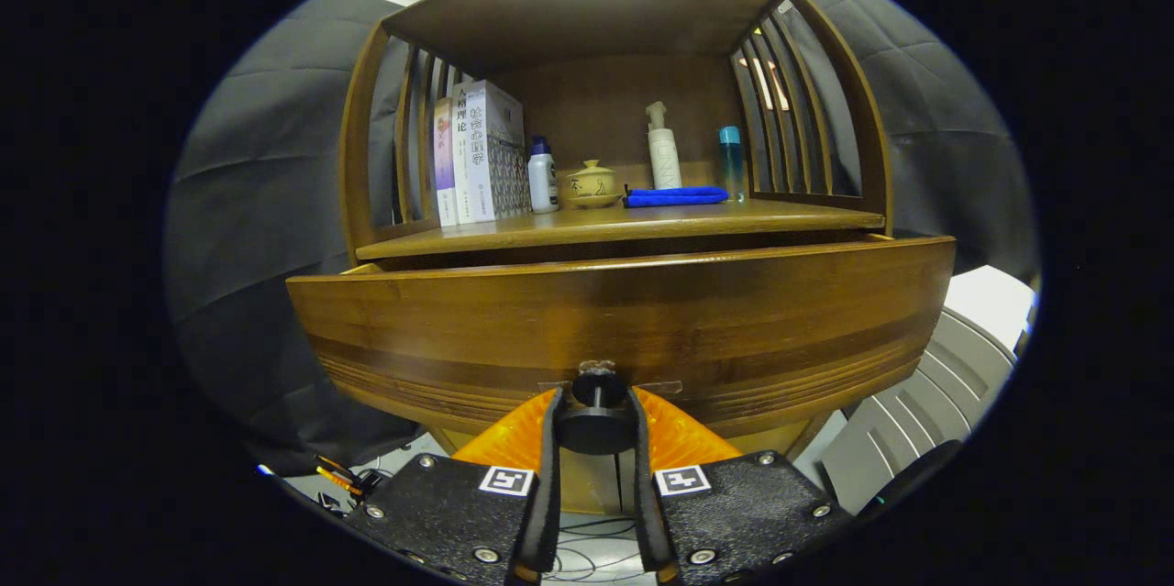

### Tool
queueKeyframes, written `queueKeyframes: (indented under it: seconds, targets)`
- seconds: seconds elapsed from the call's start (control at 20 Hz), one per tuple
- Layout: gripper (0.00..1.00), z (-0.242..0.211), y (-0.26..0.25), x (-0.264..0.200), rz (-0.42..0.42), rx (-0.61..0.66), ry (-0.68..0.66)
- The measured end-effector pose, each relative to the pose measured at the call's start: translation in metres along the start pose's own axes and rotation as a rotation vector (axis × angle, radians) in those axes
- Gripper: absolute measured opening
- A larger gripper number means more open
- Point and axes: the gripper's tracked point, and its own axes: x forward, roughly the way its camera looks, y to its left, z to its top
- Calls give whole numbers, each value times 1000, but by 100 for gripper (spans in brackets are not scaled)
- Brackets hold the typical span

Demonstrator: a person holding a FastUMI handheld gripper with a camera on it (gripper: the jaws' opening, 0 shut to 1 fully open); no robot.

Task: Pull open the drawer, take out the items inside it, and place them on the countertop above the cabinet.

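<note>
A wooden drawer front [624, 320] fills the space just ahead of my fingers and stands pulled out a little from under the countertop [614, 224]. A dark gap shows between the two. My gripper [596, 416] is shut on the drawer's round dark knob [596, 425], one finger pressing on each side of it. The drawer's inside is hidden behind its front.
On the countertop stand several books [477, 155], a white bottle with a blue cap [543, 175], a small lidded ceramic pot [592, 184], a folded blue cloth [674, 195], a white pump bottle [662, 148] and a teal bottle [731, 162]. Slatted sides flank the shelf. Cables lie on the floor below.
</note>
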Motion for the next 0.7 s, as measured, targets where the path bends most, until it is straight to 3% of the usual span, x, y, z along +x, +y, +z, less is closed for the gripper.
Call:
queueKeyframes:
  seconds: [0.7]
  targets:
    - [34,-30,12,-86,27,-26,68]
